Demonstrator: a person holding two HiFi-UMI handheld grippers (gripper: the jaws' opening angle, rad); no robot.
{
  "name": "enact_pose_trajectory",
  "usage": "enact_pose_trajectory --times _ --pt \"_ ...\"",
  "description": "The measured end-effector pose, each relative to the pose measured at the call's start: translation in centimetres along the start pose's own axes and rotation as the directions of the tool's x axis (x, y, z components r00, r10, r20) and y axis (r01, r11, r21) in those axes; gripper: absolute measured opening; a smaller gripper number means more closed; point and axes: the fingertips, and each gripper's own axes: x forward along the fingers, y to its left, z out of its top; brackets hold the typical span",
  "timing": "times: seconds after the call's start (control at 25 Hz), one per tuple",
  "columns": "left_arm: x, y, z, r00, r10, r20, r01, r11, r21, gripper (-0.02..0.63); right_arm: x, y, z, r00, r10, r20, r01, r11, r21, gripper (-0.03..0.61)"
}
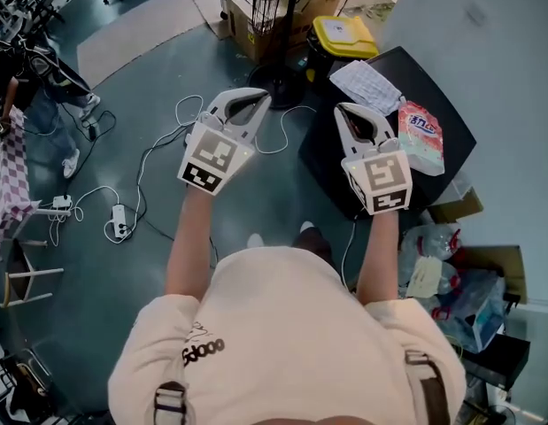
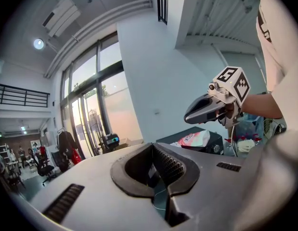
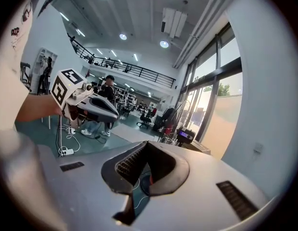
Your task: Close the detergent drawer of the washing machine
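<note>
Left tool (image 1: 256, 97) and right tool (image 1: 346, 112) both clamped together on nothing, held up by the black unit (image 1: 415, 73); detergent drawer not in view, so this fits pre-approach or post-close, and any next move needs eyes on the drawer front.

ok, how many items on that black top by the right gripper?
2 on the black top: a white cloth at the far side, a pink pouch toward the right edge. The right gripper covers part, so more may be hidden.
</note>
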Motion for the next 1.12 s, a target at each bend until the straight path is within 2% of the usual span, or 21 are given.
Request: enact_pose_trajectory --times 0.52,0.76,1.12 --pt "-2.2 -0.2 1.1 0.999 0.031 0.020 -0.031 1.000 0.004 0.018 -0.5 1.8 1.3 0.999 0.040 0.024 -0.039 0.999 -0.038 -0.002" --pt "-2.7 -0.6 1.8 0.999 0.027 0.023 -0.027 0.999 0.024 0.018 -1.0 2.3 2.1 0.996 0.065 0.058 -0.064 0.998 -0.012 -0.002" --pt "-2.5 -0.3 1.0 0.999 0.026 0.019 -0.027 0.999 0.017 0.018 -0.5 2.5 1.5 0.997 0.056 0.051 -0.056 0.998 -0.011 -0.002"
